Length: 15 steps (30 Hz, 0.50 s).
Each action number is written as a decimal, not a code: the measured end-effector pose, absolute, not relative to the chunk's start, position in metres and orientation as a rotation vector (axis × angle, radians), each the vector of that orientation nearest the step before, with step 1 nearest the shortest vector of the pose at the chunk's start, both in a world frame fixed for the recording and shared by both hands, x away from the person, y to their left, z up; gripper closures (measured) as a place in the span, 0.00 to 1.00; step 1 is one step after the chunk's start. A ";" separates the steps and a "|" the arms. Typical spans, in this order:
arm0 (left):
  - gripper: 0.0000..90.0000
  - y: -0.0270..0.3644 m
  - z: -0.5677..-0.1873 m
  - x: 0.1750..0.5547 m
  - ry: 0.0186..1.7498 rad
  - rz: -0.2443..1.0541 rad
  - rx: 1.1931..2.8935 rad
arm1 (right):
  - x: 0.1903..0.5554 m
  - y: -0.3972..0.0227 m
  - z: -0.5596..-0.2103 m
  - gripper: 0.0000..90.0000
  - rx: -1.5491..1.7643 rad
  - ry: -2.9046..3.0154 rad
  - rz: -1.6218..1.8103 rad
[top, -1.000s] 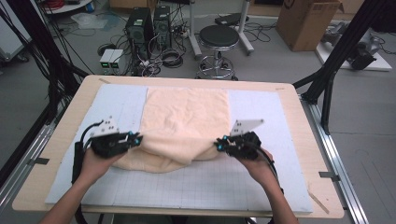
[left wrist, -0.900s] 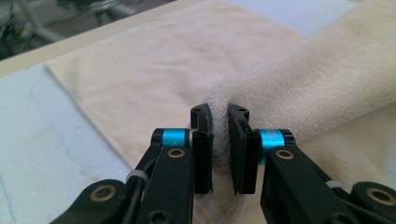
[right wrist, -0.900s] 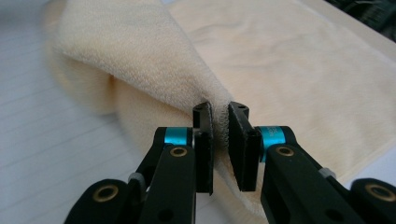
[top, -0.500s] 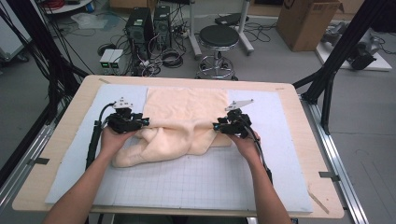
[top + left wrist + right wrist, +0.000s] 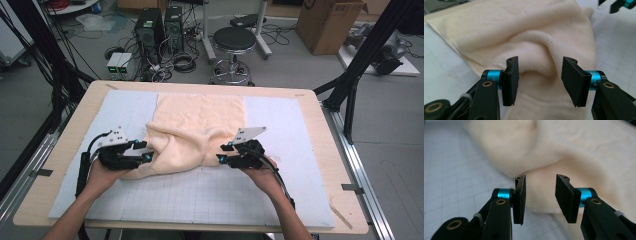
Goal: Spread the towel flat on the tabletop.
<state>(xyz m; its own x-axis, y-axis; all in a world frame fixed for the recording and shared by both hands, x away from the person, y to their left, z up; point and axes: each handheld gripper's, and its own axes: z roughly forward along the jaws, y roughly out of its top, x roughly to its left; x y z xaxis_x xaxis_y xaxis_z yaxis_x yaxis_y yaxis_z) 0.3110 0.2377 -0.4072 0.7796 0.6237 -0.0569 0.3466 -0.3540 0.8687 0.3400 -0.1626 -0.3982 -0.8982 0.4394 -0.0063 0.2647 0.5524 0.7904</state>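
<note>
Now both grippers stand open, their jaws having just been opening, with nothing clamped between them. The left gripper [image 5: 142, 151] has its pads wide apart; in its own view the cloth [image 5: 531, 37] bulges just beyond the gap, not pressed. The right gripper [image 5: 223, 153] is parted less widely, and the cloth's folded edge [image 5: 544, 195] lies just past its tips, apart from the pads.

Seemingly the near half has been folded up over the far half and let go. It sits rumpled, bunched toward the left gripper, so flattening and any further fold remain.

On the mat [image 5: 310, 150], the cloth spreads from centre toward 12 o'clock, its near edge between the grippers.
</note>
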 end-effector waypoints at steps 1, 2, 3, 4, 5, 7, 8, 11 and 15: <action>0.52 0.238 -0.411 0.306 0.723 0.341 1.985 | 0.339 -0.159 -0.404 0.68 0.584 2.602 1.246; 0.52 0.239 -0.416 0.302 0.713 0.328 2.023 | 0.339 -0.157 -0.410 0.68 0.582 2.615 1.238; 0.51 0.239 -0.419 0.299 0.708 0.324 2.039 | 0.340 -0.154 -0.417 0.68 0.595 2.638 1.219; 0.50 0.240 -0.422 0.296 0.693 0.317 2.047 | 0.341 -0.152 -0.421 0.68 0.600 2.646 1.210; 0.51 0.240 -0.425 0.293 0.689 0.306 2.055 | 0.342 -0.149 -0.426 0.68 0.597 2.657 1.196; 0.52 0.242 -0.429 0.291 0.675 0.290 2.090 | 0.345 -0.142 -0.433 0.69 0.576 2.679 1.138; 0.53 0.241 -0.431 0.292 0.677 0.290 2.100 | 0.345 -0.140 -0.436 0.70 0.565 2.679 1.112; 0.69 0.239 -0.436 0.296 0.674 0.256 2.138 | 0.348 -0.136 -0.440 0.81 0.561 2.675 1.100; 0.93 0.237 -0.432 0.298 0.684 0.286 2.126 | 0.347 -0.138 -0.434 0.95 0.524 2.679 1.105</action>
<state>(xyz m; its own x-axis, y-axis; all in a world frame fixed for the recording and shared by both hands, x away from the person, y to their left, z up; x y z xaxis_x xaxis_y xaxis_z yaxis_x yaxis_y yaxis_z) 0.2981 0.2374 -0.4324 0.8232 0.5663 -0.0406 0.3688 -0.4790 0.7966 0.3474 -0.1379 -0.4344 -0.9179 0.3942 -0.0457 0.2473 0.6584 0.7109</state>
